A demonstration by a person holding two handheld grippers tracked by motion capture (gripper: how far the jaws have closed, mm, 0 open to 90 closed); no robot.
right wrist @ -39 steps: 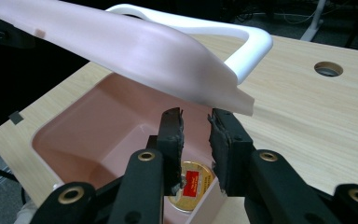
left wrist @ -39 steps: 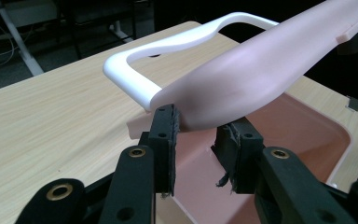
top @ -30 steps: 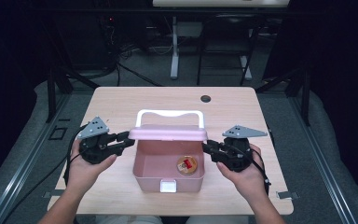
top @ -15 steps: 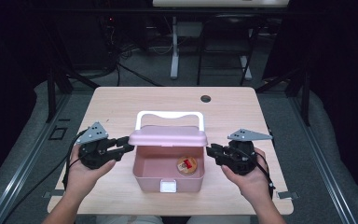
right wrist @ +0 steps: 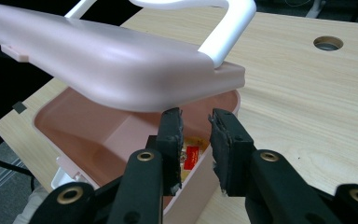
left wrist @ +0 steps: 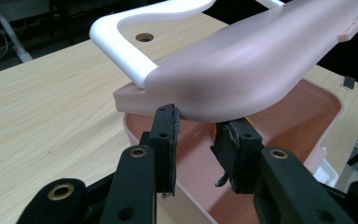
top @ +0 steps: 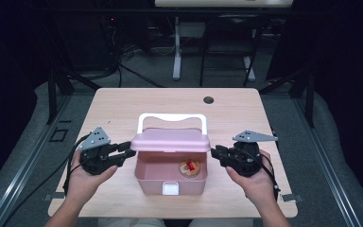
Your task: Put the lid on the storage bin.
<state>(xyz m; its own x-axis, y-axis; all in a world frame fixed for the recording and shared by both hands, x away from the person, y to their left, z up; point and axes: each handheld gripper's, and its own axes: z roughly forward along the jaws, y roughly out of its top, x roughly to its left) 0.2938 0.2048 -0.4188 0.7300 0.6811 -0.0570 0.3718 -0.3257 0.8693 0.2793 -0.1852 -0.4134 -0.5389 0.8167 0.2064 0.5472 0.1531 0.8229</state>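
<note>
My left gripper (left wrist: pixel 193 140): jaws apart, tips under lid (left wrist: pixel 242 70) edge, propping it half open. My right gripper (right wrist: pixel 196 140): jaws likewise apart, tips beneath lid's other end, sharing lift so it stays level. Pink box (top: pixel 170 177) sits centre frame in high view, on table (top: pixel 123 109). White handle (top: pixel 171 118) behind lid. Small red-yellow item (top: pixel 189 168) inside; its label unreadable. No brand visible.
</note>
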